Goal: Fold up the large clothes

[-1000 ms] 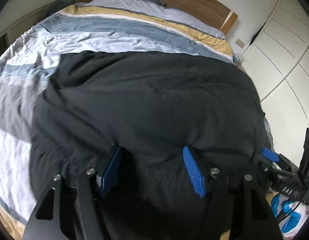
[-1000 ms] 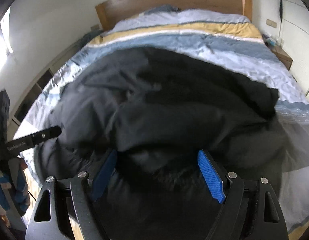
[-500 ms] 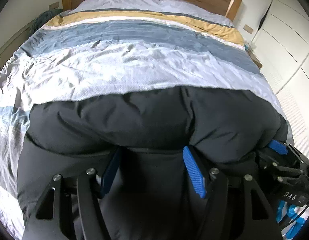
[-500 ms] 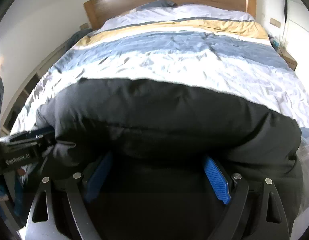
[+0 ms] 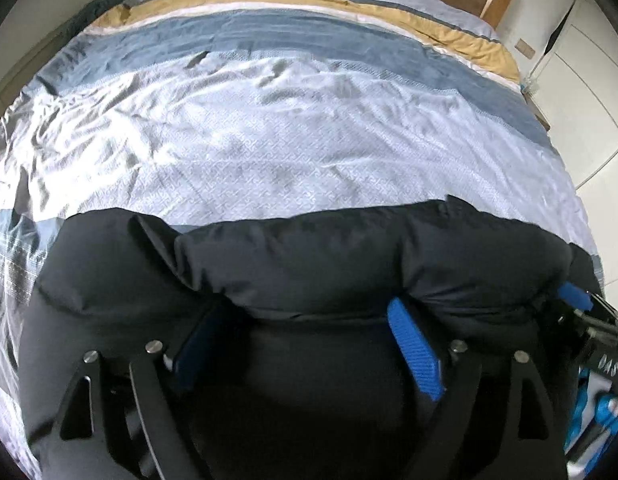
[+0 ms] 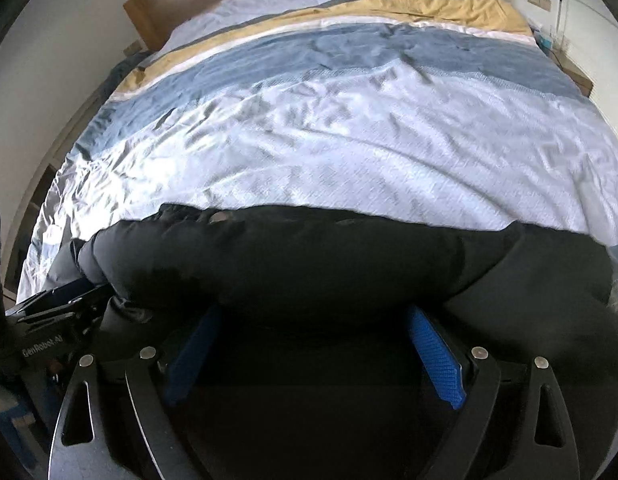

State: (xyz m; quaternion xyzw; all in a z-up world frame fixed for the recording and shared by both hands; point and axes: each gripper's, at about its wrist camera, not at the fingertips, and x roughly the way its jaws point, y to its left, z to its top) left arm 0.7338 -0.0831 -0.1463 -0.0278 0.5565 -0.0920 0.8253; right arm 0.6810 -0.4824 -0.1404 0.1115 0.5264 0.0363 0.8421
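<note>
Black padded jacket (image 5: 349, 264): folded into a thick roll across the foot of the bed, its folded edge toward the headboard.
Left gripper (image 5: 305, 340): angled steeply down over the roll; jaws opening, blue pads (image 5: 415, 354) wide, dark cloth bulging between them, no pinch evident.
Right gripper (image 6: 313, 344): beside it, same pitch, jaws opening wide over the jacket.
Striped duvet (image 5: 289, 128): pale, blue and mustard bands, creased.
Wooden headboard (image 6: 157, 12); white wardrobe doors (image 5: 589, 92) at the side.
</note>
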